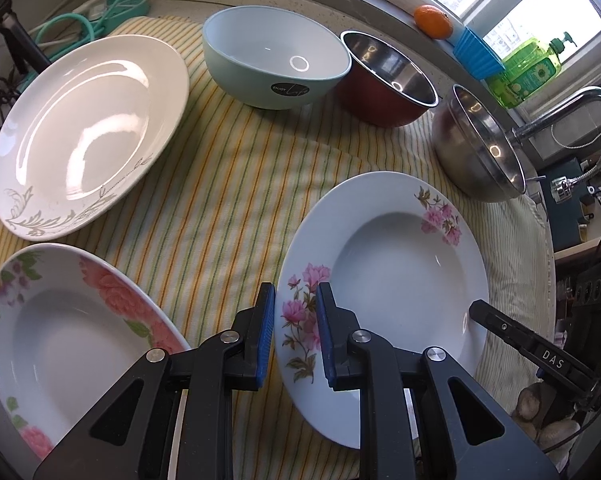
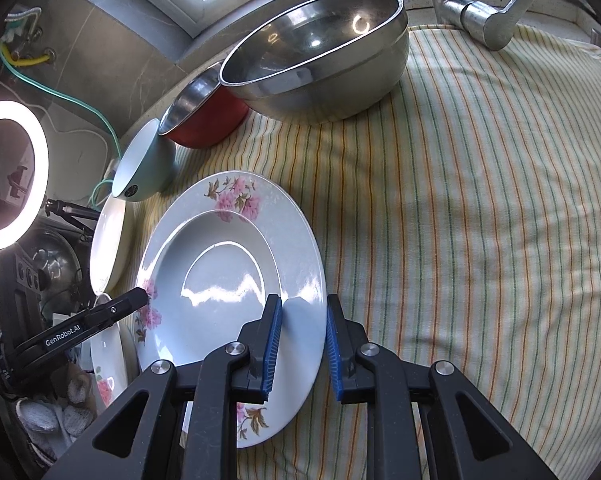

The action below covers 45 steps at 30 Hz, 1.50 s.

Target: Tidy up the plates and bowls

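Both grippers, left and right, are straddling the flowered plate's rim, jaws narrowly parted; it looks glossy, brittle, slippery.

Glossy glazed floral plate, shiny steel bowl, matt striped cloth, ribbed blue jaws.

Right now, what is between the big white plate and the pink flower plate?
Only bare striped cloth lies between the white plate and the pink flower plate, in the left wrist view.
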Each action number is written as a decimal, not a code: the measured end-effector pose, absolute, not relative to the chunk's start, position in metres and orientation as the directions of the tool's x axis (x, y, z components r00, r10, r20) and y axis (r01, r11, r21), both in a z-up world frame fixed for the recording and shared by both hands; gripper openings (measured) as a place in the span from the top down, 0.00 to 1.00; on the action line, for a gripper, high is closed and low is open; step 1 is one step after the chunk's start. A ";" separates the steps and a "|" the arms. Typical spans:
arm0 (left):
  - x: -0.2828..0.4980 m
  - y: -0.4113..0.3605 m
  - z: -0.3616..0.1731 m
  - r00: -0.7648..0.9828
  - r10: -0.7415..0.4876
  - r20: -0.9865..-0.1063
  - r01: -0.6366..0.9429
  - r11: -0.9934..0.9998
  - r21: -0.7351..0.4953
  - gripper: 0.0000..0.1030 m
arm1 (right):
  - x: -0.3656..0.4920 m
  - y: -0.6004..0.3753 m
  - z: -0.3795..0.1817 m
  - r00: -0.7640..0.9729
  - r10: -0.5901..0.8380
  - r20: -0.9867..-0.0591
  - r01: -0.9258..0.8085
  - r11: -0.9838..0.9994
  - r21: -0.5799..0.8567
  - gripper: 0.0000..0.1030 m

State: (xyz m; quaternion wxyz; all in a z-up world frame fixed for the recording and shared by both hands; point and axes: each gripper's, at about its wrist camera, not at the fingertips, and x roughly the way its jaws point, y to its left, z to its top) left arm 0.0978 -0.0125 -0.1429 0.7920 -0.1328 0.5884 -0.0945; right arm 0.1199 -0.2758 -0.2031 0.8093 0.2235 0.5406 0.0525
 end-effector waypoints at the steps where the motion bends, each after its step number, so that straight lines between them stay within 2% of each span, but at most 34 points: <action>1: 0.097 -0.013 -0.143 0.289 -0.306 -0.907 -0.006 0.947 -0.321 0.82 | 0.118 -0.276 -0.203 0.410 0.326 -0.852 0.156 0.895 0.418 0.81; 45: 0.043 -0.022 -0.144 0.279 -0.290 -0.915 0.003 0.953 -0.301 0.82 | 0.068 -0.274 -0.205 0.410 0.307 -0.859 0.150 0.906 0.395 0.81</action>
